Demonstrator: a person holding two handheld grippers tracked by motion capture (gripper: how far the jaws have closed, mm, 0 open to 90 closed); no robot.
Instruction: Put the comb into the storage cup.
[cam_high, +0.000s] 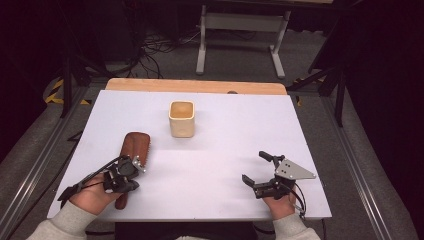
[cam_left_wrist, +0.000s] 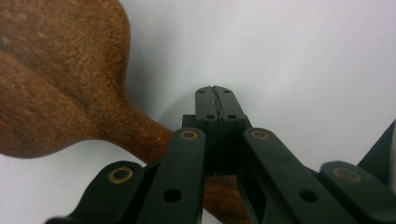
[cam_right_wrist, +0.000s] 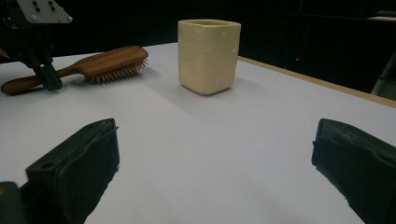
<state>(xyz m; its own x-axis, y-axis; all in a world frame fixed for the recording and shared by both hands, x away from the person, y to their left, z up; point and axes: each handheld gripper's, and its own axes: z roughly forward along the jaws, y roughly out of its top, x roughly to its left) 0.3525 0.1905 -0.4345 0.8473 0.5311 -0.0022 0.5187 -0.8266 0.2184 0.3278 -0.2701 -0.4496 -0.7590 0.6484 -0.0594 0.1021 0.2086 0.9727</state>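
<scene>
A brown wooden hairbrush (cam_high: 136, 147) lies bristles down on the left of the white table (cam_high: 225, 140), its handle toward the person. My left gripper (cam_high: 131, 170) hovers over that handle, jaws pressed together with nothing between them. In the left gripper view the handle of the hairbrush (cam_left_wrist: 140, 133) passes under the shut left gripper (cam_left_wrist: 215, 100). My right gripper (cam_high: 254, 167) rests open near the front right, holding nothing. The right gripper view has the right gripper (cam_right_wrist: 215, 140) spread wide, facing a cream square cup (cam_right_wrist: 208, 56), the hairbrush (cam_right_wrist: 112, 58) and the left gripper (cam_right_wrist: 46, 77).
The cream cup (cam_high: 181, 118) stands upright and open-topped at the table's middle back. A wooden strip (cam_high: 195, 86) edges the far side. Beyond it are a white stand's legs (cam_high: 202, 45) and cables on the floor.
</scene>
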